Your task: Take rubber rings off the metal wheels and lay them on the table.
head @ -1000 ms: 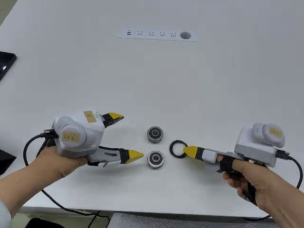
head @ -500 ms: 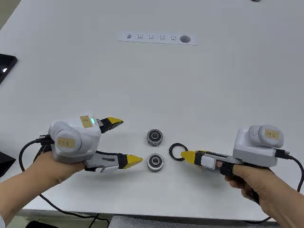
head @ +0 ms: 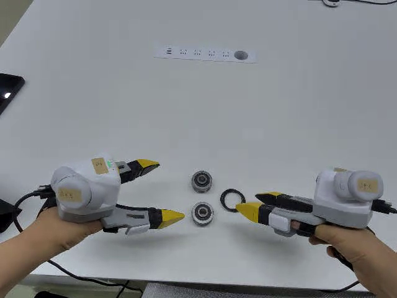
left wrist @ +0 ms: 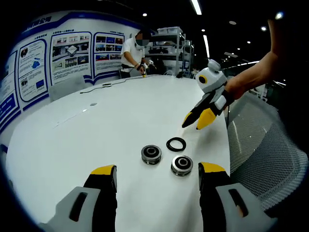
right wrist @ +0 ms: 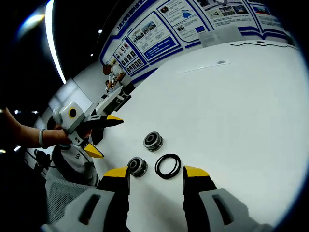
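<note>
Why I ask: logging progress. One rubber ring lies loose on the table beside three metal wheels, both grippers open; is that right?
Not three: the head view shows two metal wheels. One rubber ring does lie loose on the table beside them, and the left gripper and right gripper are both open.

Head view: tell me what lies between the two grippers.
The far wheel, the near wheel and a loose ring lie between the left gripper and the right gripper, as the head view shows. The ring is nearest the right one.
</note>
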